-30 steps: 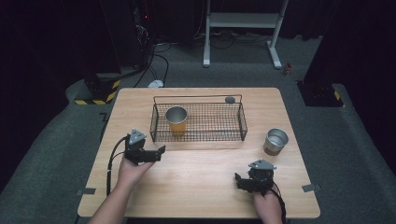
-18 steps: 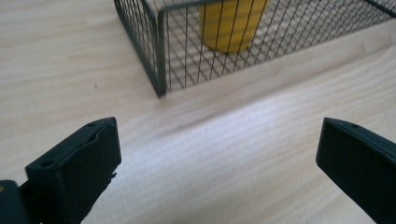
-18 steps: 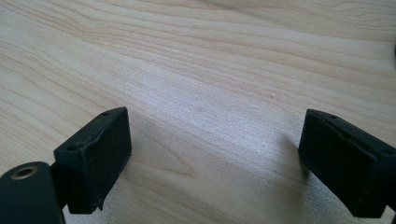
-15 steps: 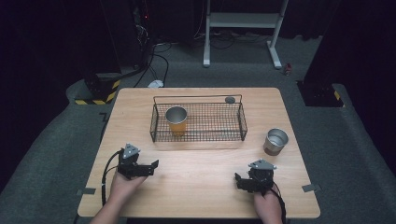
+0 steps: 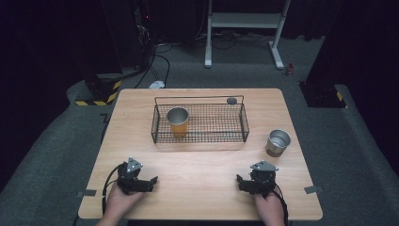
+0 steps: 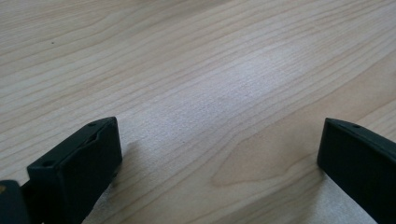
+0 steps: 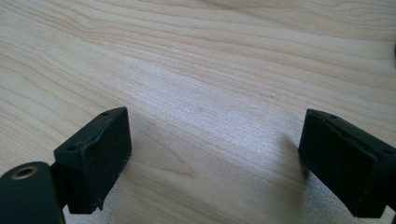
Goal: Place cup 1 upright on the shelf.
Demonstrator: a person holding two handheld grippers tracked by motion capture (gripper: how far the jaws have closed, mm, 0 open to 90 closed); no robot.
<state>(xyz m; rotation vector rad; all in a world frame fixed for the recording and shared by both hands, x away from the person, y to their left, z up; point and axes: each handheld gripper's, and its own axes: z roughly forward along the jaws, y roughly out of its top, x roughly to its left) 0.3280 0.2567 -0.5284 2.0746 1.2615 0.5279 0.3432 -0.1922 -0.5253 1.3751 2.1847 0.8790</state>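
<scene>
A black wire basket (image 5: 207, 137) stands on the wooden table (image 5: 202, 165), with an orange cup (image 5: 178, 121) upright in its left end. To the right of the basket, a metal cup (image 5: 277, 142) stands upright on the table. My left gripper (image 5: 149, 182) lies near the front left edge, jaws pointing right. My right gripper (image 5: 241, 182) lies near the front right, jaws pointing left. Both are open. The left gripper view has my left gripper (image 6: 219, 140) over bare wood, and the right gripper view has my right gripper (image 7: 215, 140) the same.
A small dark round object (image 5: 231, 100) lies on the table just behind the basket's far right rim. Bare wood stretches between the two grippers and in front of the basket. Beyond the table are grey carpet, cables and a white stand (image 5: 244, 21).
My left gripper has drawn back from near the basket's front left corner to the table's front edge. The right gripper has stayed in place.
</scene>
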